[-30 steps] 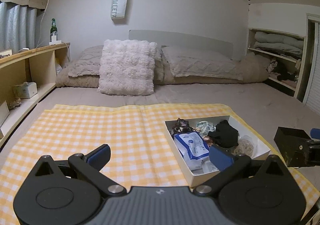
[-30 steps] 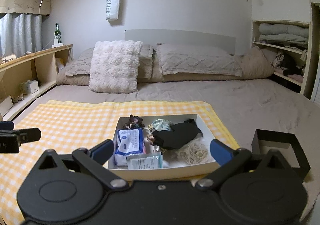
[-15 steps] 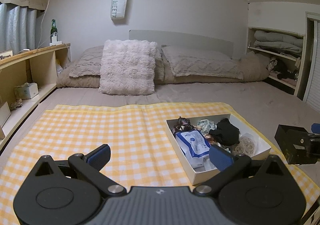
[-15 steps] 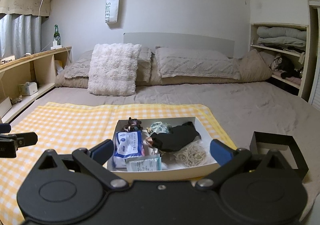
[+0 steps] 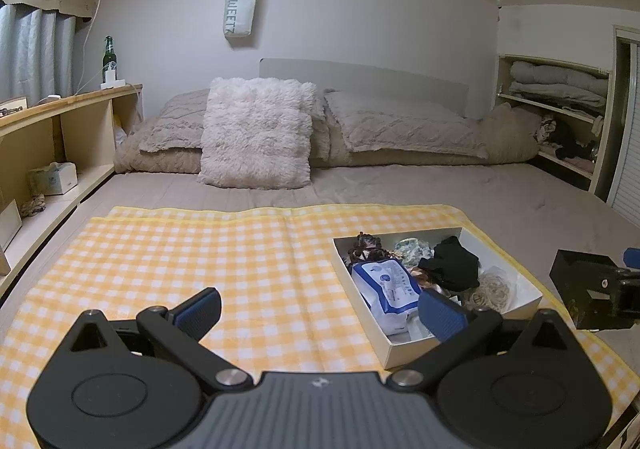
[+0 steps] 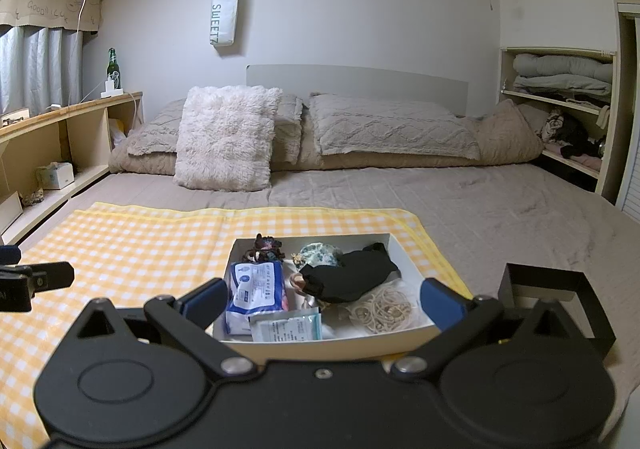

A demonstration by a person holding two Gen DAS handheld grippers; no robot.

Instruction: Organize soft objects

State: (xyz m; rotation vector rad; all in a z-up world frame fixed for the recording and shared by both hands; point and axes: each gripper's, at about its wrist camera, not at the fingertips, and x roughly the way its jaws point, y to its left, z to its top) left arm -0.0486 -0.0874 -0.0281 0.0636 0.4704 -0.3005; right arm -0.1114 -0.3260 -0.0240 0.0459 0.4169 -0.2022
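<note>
Over the checked cloth (image 6: 140,245), both grippers (image 5: 320,307) (image 6: 324,299) hover agape.

Yellow-and-white gingham cloth (image 6: 132,245) over a grey-beige bedspread (image 6: 460,205). White shallow box (image 6: 408,261) holding a white wipes packet with blue print (image 6: 256,289), a black fabric piece (image 6: 352,277), a pale green patterned scrunchie (image 6: 320,253), a dark brown mixed hair tie (image 6: 266,245), cream rubber bands (image 6: 384,309) and a white-and-teal sachet (image 6: 286,327). Black open-topped box (image 6: 560,297) beside it. Off-white shaggy cushion (image 5: 256,133); taupe pillows with a diamond pattern (image 5: 400,125). White tote bag with grey lettering (image 5: 239,9) on a pale grey wall. Green bottle (image 5: 109,57) on a light wood shelf (image 5: 60,109). Both grippers black with blue finger pads (image 5: 200,307)
</note>
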